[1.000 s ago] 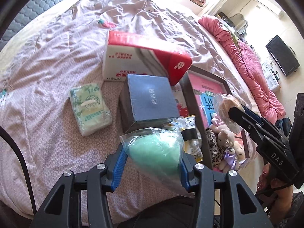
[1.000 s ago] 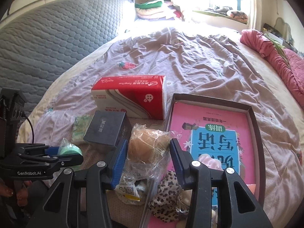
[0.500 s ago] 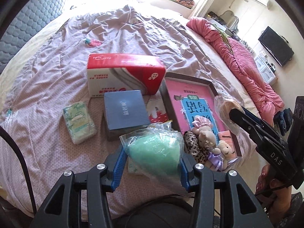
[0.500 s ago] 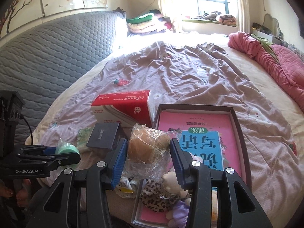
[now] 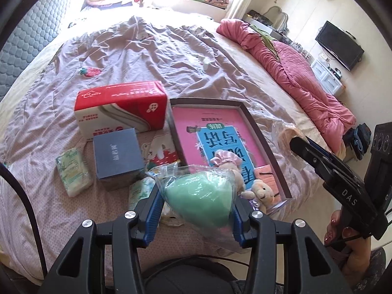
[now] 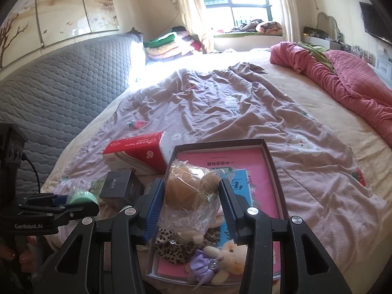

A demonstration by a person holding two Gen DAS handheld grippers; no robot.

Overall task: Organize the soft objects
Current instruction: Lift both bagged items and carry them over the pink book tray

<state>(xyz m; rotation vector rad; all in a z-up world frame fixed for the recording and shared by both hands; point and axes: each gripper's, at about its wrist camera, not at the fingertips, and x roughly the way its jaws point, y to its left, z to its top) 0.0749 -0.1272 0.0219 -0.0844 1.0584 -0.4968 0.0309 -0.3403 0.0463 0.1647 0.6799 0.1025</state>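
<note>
My left gripper (image 5: 196,203) is shut on a green sponge in a clear bag (image 5: 201,201), held above the near edge of the bed. My right gripper (image 6: 191,196) is shut on a tan sponge in a clear bag (image 6: 188,191), held over the near end of a dark shallow box (image 6: 269,156). That box (image 5: 257,134) has a pink and blue book in it, with small plush toys (image 6: 220,259) and a leopard-print soft thing (image 6: 171,247) at its near end. The right gripper also shows in the left wrist view (image 5: 294,139).
On the mauve sheet lie a red and white tissue pack (image 5: 122,112), a dark blue box (image 5: 117,152) and a small green tissue packet (image 5: 71,171). A rolled pink quilt (image 5: 294,73) runs along the right side. The grey padded headboard (image 6: 61,85) curves on the left.
Both grippers have lifted and drawn back from the bed with their bagged sponges; the items on the sheet look smaller and farther, and more of the room shows.
</note>
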